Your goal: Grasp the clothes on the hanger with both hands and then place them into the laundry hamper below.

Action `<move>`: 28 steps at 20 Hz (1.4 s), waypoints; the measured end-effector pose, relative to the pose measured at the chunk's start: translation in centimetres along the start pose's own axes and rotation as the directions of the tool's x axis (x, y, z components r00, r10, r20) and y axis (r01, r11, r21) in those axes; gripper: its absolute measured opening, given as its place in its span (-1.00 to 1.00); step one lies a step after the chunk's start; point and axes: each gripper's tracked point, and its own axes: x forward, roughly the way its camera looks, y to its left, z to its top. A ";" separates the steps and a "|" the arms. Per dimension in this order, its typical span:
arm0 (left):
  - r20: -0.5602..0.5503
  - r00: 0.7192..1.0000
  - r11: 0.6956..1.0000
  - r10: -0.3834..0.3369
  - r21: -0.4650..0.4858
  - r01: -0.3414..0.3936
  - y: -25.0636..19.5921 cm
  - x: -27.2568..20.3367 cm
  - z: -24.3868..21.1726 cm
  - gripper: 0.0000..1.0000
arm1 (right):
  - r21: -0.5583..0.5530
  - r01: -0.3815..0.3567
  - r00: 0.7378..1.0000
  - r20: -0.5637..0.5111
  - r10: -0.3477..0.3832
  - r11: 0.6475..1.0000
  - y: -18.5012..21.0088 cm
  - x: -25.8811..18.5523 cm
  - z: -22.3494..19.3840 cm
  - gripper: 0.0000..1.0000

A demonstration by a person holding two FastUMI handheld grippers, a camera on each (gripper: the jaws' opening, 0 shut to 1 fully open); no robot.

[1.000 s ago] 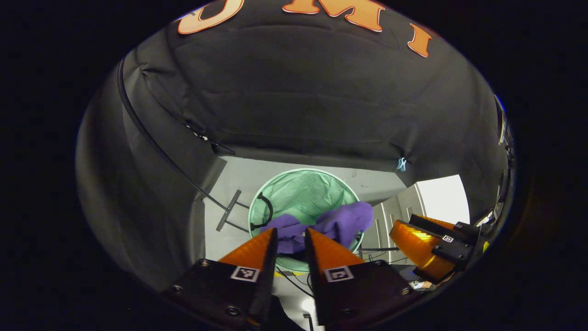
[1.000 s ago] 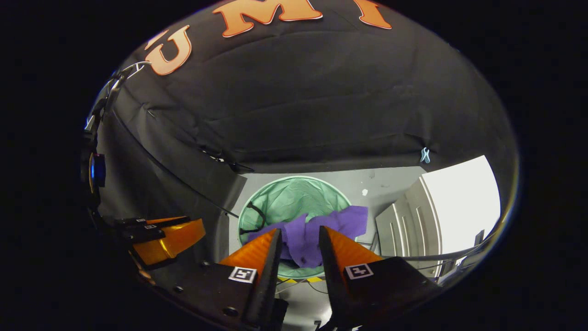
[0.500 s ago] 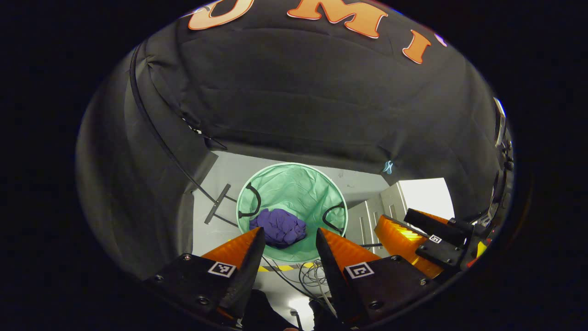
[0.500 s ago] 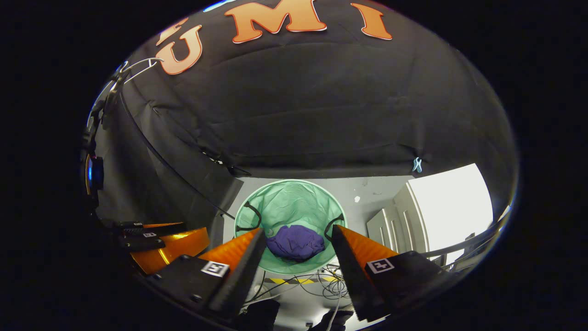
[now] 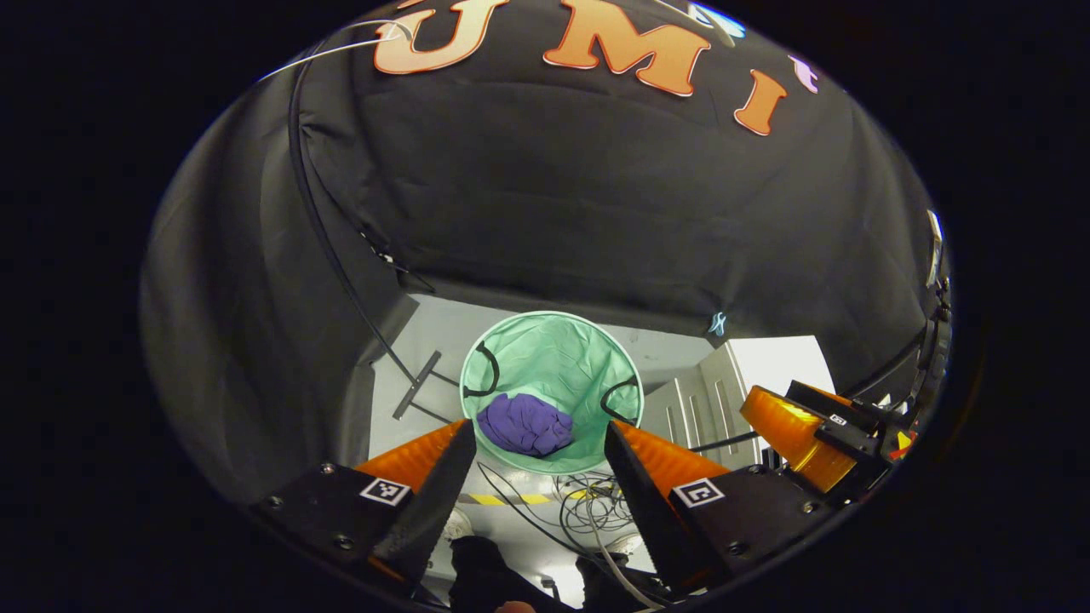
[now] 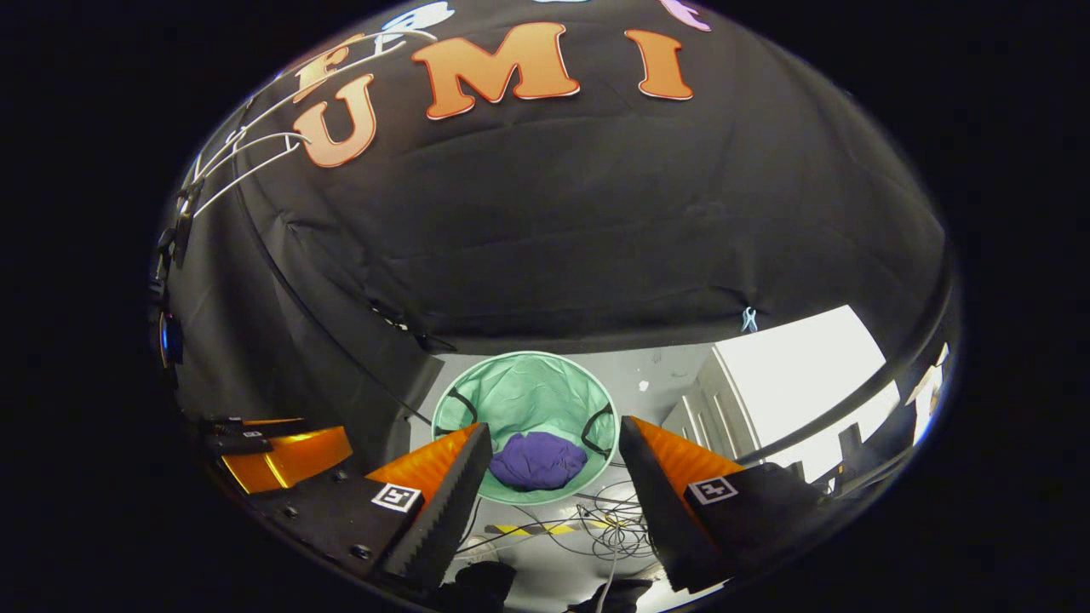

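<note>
The purple garment (image 5: 525,425) lies crumpled at the bottom of the round green laundry hamper (image 5: 553,353) on the floor; in the right gripper view the garment (image 6: 538,461) rests in the hamper (image 6: 519,396) too. My left gripper (image 5: 538,430) hangs high above the hamper, open, with nothing between its fingers. My right gripper (image 6: 553,430) is also open and empty, high over the hamper. The right gripper (image 5: 809,430) appears at the right of the left gripper view, and the left gripper (image 6: 281,455) at the left of the right gripper view. White wire hangers (image 6: 247,157) hang at upper left.
Loose cables (image 5: 579,502) and yellow-black tape (image 5: 502,499) lie on the grey floor in front of the hamper. A white panelled unit (image 6: 766,383) stands to the hamper's right. A metal stand foot (image 5: 417,385) lies to its left. Black cloth walls enclose the booth.
Both grippers let go of the purple garment and opened wide; it dropped into the hamper. Both grippers then rose, so the hamper looks smaller and lower.
</note>
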 end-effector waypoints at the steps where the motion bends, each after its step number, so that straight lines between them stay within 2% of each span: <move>1: 0.016 1.000 1.000 -0.005 -0.011 0.005 -0.4 -1.0 0.1 0.94 | 0.001 0.000 1.000 0.013 0.000 1.000 0.0 -1.0 0.2 0.97; 3: 0.058 0.998 1.000 -0.026 -0.009 0.027 -1.4 -3.0 1.2 0.95 | 0.001 0.001 0.999 0.044 -0.001 1.000 -0.1 -3.3 0.8 0.98; 7: 0.151 0.987 0.998 -0.058 0.018 0.056 -2.7 -6.6 3.7 0.94 | 0.011 -0.009 0.991 0.137 0.007 1.000 0.6 -7.7 4.9 0.97; 10: 0.243 0.968 0.998 -0.056 0.032 0.049 -2.6 -9.8 6.6 0.94 | -0.068 0.046 0.974 0.225 -0.029 0.997 0.4 -10.4 9.0 0.96; 12: 0.313 0.949 0.998 -0.048 0.040 0.037 -2.4 -12.5 8.6 0.95 | -0.123 0.060 0.964 0.264 -0.026 0.991 1.0 -12.4 10.7 0.97; 17: 0.466 0.883 0.999 -0.054 0.023 0.049 -1.4 -19.1 14.4 0.94 | -0.151 0.010 0.924 0.379 0.049 0.988 3.6 -18.2 16.6 0.96; 20: 0.555 0.832 1.000 -0.021 0.021 0.012 0.3 -21.7 18.0 0.94 | -0.135 0.000 0.885 0.462 0.063 0.991 3.3 -22.6 21.1 0.96; 22: 0.614 0.789 1.000 -0.019 0.016 0.012 0.5 -23.8 20.3 0.93 | -0.139 0.047 0.853 0.522 0.033 0.989 2.2 -24.3 23.7 0.95; 24: 0.654 0.756 0.999 -0.035 0.019 0.030 0.4 -25.4 21.7 0.96 | -0.130 0.100 0.839 0.545 -0.013 0.986 0.6 -25.2 23.9 1.00; 28: 0.731 0.679 0.998 -0.064 0.054 0.035 0.6 -28.1 24.2 0.91 | -0.088 0.132 0.812 0.581 -0.057 0.987 0.5 -27.3 25.0 1.00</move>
